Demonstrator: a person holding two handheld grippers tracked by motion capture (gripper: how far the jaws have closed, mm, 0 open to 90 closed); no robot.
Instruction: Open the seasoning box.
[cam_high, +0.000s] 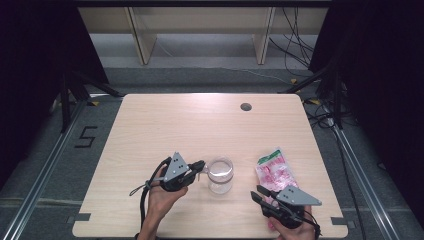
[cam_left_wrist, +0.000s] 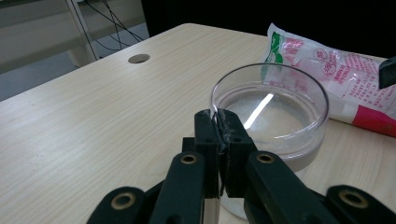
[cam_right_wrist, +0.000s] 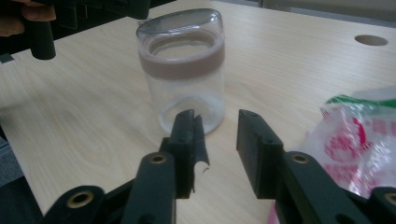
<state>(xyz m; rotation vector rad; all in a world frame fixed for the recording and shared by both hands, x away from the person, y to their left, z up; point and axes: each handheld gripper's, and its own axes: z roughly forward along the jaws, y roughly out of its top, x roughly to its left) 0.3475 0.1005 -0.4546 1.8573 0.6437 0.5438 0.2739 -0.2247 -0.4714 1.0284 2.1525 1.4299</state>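
Clear round glass jar (cam_high: 220, 174): left tool (cam_high: 200, 169) pinches rim; right tool (cam_high: 258, 194) gapes, holding nothing.

- Your left hand (cam_high: 159, 192) is reaching in from the bottom edge and gripping the black two-jaw left gripper (cam_high: 199, 167) with the grey three-cornered plate on top.
- Its jaws are pointing right and pinching together on the rim of the clear glass jar (cam_left_wrist: 275, 112).
- Your right hand (cam_high: 296, 231) is sitting low at the near edge, carrying the black two-jaw right gripper (cam_high: 259, 193) with its own grey plate.
- Its jaws are pointing up-left, standing apart with nothing between them.
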